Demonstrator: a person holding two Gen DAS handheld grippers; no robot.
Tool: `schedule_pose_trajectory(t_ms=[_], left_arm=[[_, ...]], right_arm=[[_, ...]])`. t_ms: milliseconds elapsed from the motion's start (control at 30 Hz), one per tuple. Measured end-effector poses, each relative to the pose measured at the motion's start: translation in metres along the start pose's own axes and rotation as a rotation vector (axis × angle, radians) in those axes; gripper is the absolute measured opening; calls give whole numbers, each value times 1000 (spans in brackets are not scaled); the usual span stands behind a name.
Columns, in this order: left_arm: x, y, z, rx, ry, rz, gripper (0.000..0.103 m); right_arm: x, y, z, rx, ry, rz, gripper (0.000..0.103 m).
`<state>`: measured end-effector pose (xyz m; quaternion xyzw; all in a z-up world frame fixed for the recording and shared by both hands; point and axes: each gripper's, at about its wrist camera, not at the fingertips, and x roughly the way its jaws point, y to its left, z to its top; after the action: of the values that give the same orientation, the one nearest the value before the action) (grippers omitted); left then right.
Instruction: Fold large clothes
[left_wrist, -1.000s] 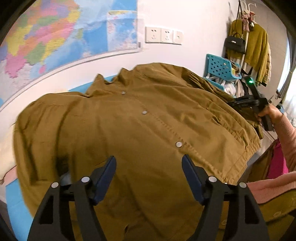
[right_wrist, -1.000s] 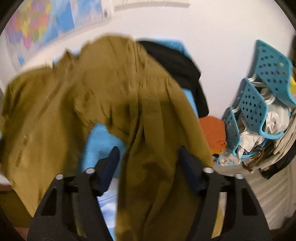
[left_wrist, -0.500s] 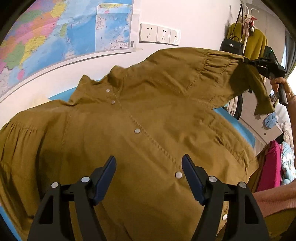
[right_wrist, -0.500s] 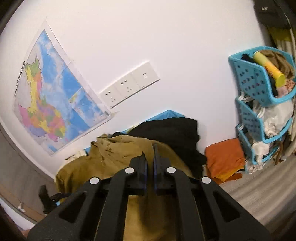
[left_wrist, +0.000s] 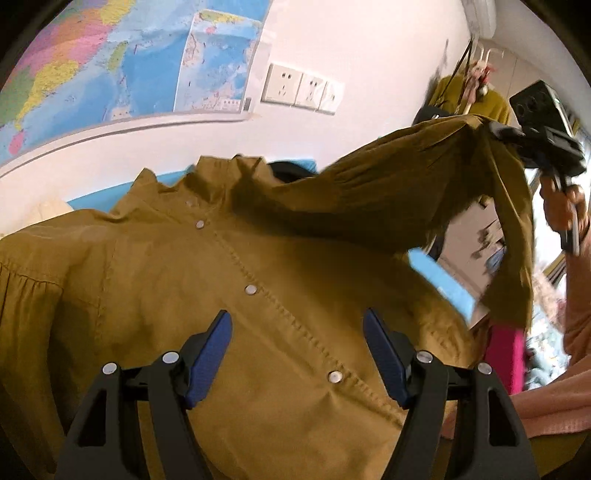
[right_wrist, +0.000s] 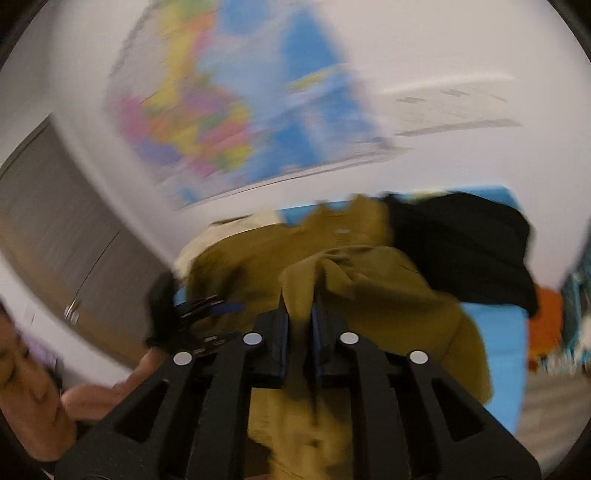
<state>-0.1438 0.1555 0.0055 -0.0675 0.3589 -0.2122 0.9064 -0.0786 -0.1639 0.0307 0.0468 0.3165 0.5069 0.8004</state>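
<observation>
Jaws of the left gripper (left_wrist: 297, 356) stand spread above the mustard-brown buttoned cotton shirt (left_wrist: 258, 302), gripping nothing. Right gripper (right_wrist: 298, 328) pinches a raised fold of sleeve, its jaws easing open. Shirt lies over a blue surface (right_wrist: 498, 332), beside a black garment (right_wrist: 461, 243).

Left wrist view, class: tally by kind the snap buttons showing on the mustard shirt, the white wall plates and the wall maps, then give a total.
Snap buttons on the mustard shirt: 4
White wall plates: 3
Wall maps: 1
Total: 8
</observation>
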Motion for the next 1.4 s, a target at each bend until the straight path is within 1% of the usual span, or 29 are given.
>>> schedule_pose_trajectory(t_ms=[100, 167, 200, 233, 267, 333, 367, 433, 467, 533, 567, 700, 767, 800, 833, 867, 900, 933, 967, 1000, 1067, 1133, 1167, 1200, 1267, 1300, 1333, 1367, 1400], left_arm=[[-11, 6, -3, -26, -38, -56, 73], [-16, 12, -7, -40, -40, -75, 74], [-17, 14, -10, -48, -36, -80, 74], [-17, 17, -12, -60, -27, -84, 74], [-18, 19, -16, -68, -16, -87, 74], [-18, 20, -24, -66, 10, -79, 74], [-18, 19, -29, -61, 23, -74, 75], [-16, 16, -37, -51, 53, -87, 78], [-12, 11, -42, -48, 79, -110, 81], [-4, 3, -52, -28, 135, -136, 83], [4, -6, -58, -6, 177, -139, 83], [27, -27, -73, 43, 293, -168, 83], [35, -35, -80, 52, 341, -187, 82], [36, -37, -83, 58, 350, -181, 75], [39, -41, -85, 66, 360, -162, 67], [40, -42, -86, 70, 363, -126, 53], [40, -40, -87, 66, 362, -107, 37], [38, -36, -86, 53, 356, -86, 28], [33, -30, -83, 32, 344, -83, 16], [27, -25, -79, 16, 326, -86, 9], [13, -14, -63, 4, 265, -56, 5], [-3, -4, -36, 41, 182, 51, 4], [-8, 0, -26, 55, 152, 90, 4], [-12, 7, -11, 76, 111, 159, 4], [-8, 21, 6, 118, 83, 319, 5], [1, 32, 14, 124, 97, 388, 10], [10, 45, 20, 103, 115, 400, 14], [18, 60, 22, 55, 145, 377, 28], [25, 69, 22, 5, 187, 328, 44]], right_arm=[[43, 31, -12, -46, 94, 70, 16], [87, 40, -24, -50, 205, 120, 23], [106, 40, -29, -54, 257, 133, 31], [121, 39, -34, -73, 311, 118, 42], [128, 38, -34, -88, 317, 100, 44], [132, 29, -30, -112, 284, 54, 55], [131, 17, -24, -105, 247, 28, 56], [132, -5, -14, -113, 202, -88, 56], [135, -21, -8, -115, 177, -165, 58], [152, -55, 1, -121, 173, -302, 60], [162, -71, 5, -100, 185, -329, 61], [215, -124, 19, 2, 243, -344, 61], [236, -136, 23, -12, 272, -367, 61], [245, -142, 22, -1, 295, -355, 50], [253, -147, 22, 9, 323, -341, 26], [257, -151, 24, -7, 339, -355, 10], [253, -154, 26, 3, 329, -331, 2], [244, -156, 31, 17, 302, -314, 2], [227, -159, 38, 33, 248, -300, 2], [204, -162, 45, 58, 187, -270, 2], [160, -169, 58, 100, 70, -245, 2], [118, -184, 68, 141, -35, -282, 2], [108, -193, 70, 172, -60, -291, 2], [99, -205, 70, 213, -82, -296, 2], [98, -228, 65, 283, -85, -328, 2], [102, -237, 61, 307, -75, -339, 2], [107, -250, 56, 351, -73, -334, 2], [111, -260, 52, 374, -72, -327, 2], [114, -270, 48, 401, -72, -320, 2]])
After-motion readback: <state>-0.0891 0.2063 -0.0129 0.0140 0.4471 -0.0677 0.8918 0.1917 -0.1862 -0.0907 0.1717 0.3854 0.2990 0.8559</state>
